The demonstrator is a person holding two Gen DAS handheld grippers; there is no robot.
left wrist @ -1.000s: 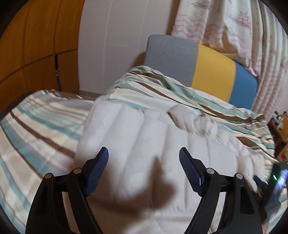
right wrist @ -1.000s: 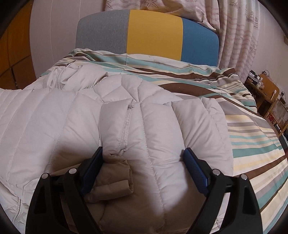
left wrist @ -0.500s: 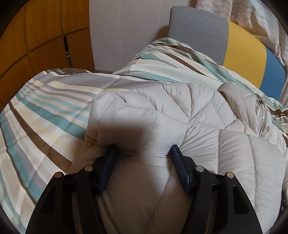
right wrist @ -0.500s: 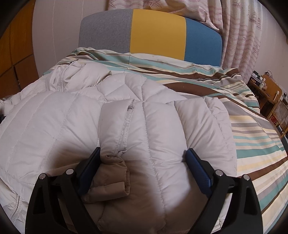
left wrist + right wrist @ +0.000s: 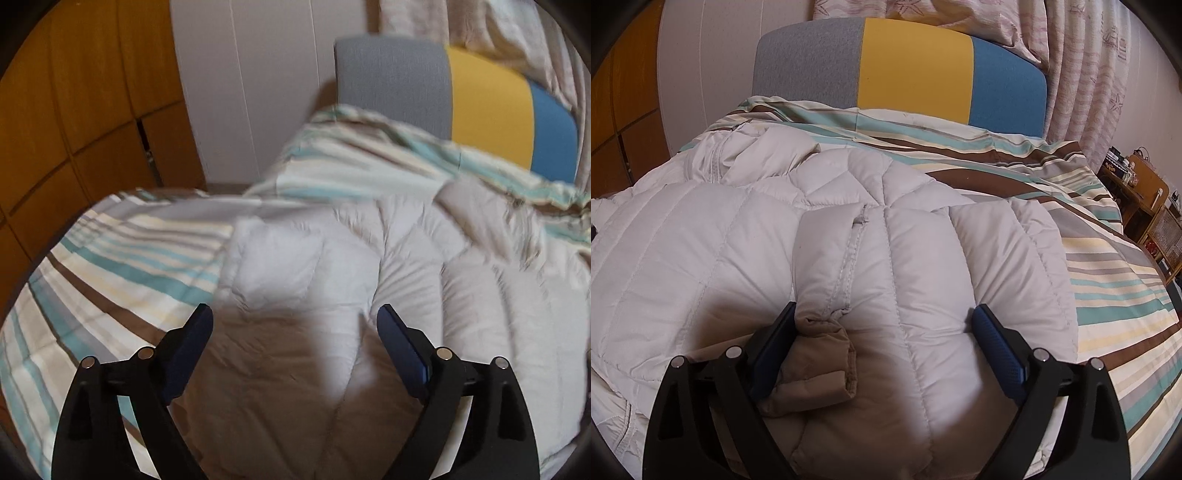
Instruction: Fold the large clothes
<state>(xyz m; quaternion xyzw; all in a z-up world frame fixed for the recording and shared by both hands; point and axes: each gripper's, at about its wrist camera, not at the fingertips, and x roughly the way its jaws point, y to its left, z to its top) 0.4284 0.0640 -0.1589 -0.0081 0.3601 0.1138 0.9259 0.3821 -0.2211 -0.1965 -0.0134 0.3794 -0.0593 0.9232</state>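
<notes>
Left gripper (image 5: 294, 323): jaws wide apart, gripping nothing; the jacket (image 5: 369, 288) lies below and ahead of them on the striped bedding (image 5: 122, 266). Right gripper (image 5: 884, 325): jaws wide, straddling a puffed fold (sleeve cuff (image 5: 816, 365) against the left jaw).

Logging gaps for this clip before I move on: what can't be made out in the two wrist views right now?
- Left wrist view: motion blur smears the puffer jacket and striped bedding; seams and zipper unreadable.
- Left gripper: jaws apart; contact with the jacket cannot be told.
- Right wrist view: right gripper hides the jacket's near edge; the lower frame edge cuts it off.
- Items on the side shelf: too small.
</notes>
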